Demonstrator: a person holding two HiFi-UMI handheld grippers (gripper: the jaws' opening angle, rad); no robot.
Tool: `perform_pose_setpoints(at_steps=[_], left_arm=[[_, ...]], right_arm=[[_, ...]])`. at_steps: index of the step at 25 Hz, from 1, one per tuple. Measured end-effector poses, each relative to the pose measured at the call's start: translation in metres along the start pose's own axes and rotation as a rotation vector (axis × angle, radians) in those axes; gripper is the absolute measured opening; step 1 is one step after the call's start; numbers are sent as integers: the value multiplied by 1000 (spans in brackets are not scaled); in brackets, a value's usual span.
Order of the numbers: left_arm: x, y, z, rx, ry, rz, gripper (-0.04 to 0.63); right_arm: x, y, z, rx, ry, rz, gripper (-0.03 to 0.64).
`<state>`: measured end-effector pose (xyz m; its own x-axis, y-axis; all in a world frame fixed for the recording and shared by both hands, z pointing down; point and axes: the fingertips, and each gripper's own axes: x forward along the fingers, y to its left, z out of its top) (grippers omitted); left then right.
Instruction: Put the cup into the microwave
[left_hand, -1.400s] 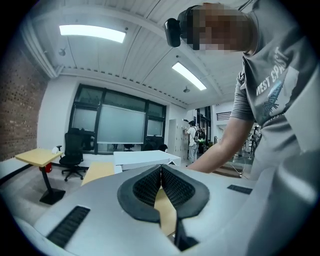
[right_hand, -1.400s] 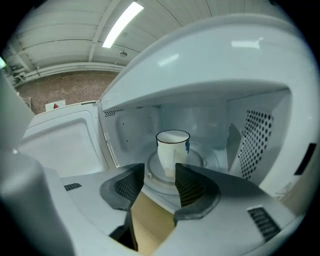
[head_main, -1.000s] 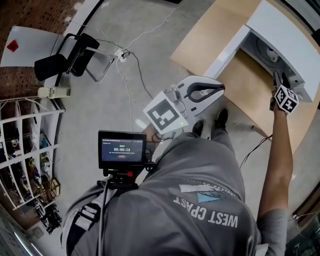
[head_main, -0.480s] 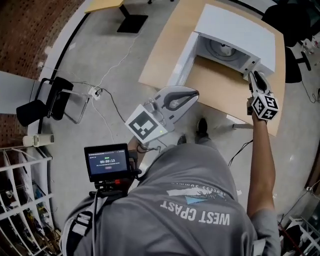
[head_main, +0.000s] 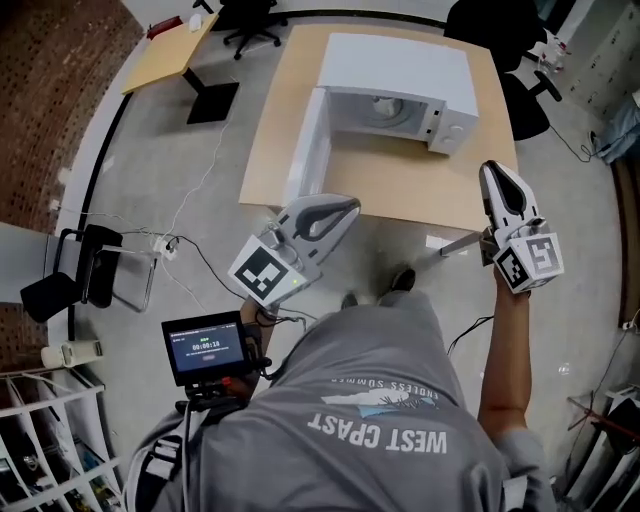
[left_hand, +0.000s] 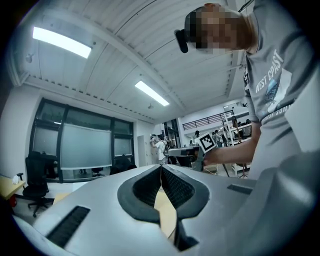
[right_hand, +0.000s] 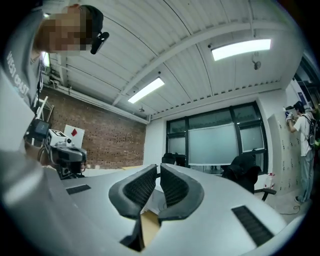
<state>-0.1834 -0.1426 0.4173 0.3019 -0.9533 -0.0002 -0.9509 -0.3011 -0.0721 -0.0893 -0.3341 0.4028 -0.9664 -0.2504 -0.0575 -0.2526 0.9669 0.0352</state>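
In the head view a white microwave (head_main: 400, 70) stands on a light wooden table (head_main: 400, 185), its door (head_main: 308, 150) swung open to the left. A small pale shape in its cavity (head_main: 385, 103) may be the cup; I cannot make it out clearly. My right gripper (head_main: 490, 168) (right_hand: 159, 169) hangs off the table's near right edge, clear of the microwave. Its jaws are closing, a narrow slit apart, with nothing between them. My left gripper (head_main: 352, 204) (left_hand: 161, 167) hovers over the table's near edge, shut and empty.
Office chairs (head_main: 250, 15) and a second desk (head_main: 170, 45) stand beyond the table. A power cable (head_main: 190, 200) runs over the grey floor to a black chair (head_main: 75, 280) at the left. A small monitor (head_main: 205, 345) sits at my chest.
My right gripper has pulled back from the microwave's mouth to the table's near right edge, and its jaws have narrowed. The left gripper rose slightly. My head turned, bringing the whole microwave into view.
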Motion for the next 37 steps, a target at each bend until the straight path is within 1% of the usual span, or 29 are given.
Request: perform_pose_setpoints(at_steps=[3, 6, 9, 11, 15, 16, 19, 21, 23, 26, 28, 30, 33, 37], left_arm=[[9, -16, 10, 14, -8, -15, 21], [18, -28, 24, 23, -12, -20, 21], [28, -56, 33, 24, -8, -11, 21], [34, -77, 35, 8, 2, 4, 21], [55, -134, 33, -16, 44, -7, 21], [63, -149, 33, -16, 54, -10, 21], [89, -205, 39, -21, 51, -23, 21], [103, -242, 37, -17, 83, -43, 21], [107, -267, 32, -18, 120, -46, 21], [98, -282, 20, -31, 130, -10, 21], [90, -284, 10, -12, 128, -2, 21], [75, -289, 8, 2, 125, -1, 21], [39, -298, 25, 6, 114, 5, 21], [-6, -296, 59, 23, 93, 13, 21]], right_arm=[[-35, 14, 38, -30, -18, 17, 37], [-67, 19, 59, -11, -28, 34, 37], [-113, 25, 81, -41, -25, 36, 37], [-147, 24, 88, -64, -21, 26, 37], [-216, 22, 95, -115, 32, -3, 31], [-234, 20, 93, -113, 46, -9, 29], [-293, 6, 85, -87, 71, -7, 28], [-331, -8, 83, -69, 69, -23, 28], [-359, -15, 82, -54, 62, -40, 28], [-374, -13, 64, -26, 63, -20, 28], [-373, -7, 48, -16, 64, -2, 28], [-373, 9, 44, -15, 65, 13, 28], [-371, 46, 60, -15, 67, 34, 28], [-361, 93, 90, -17, 62, 58, 28]])
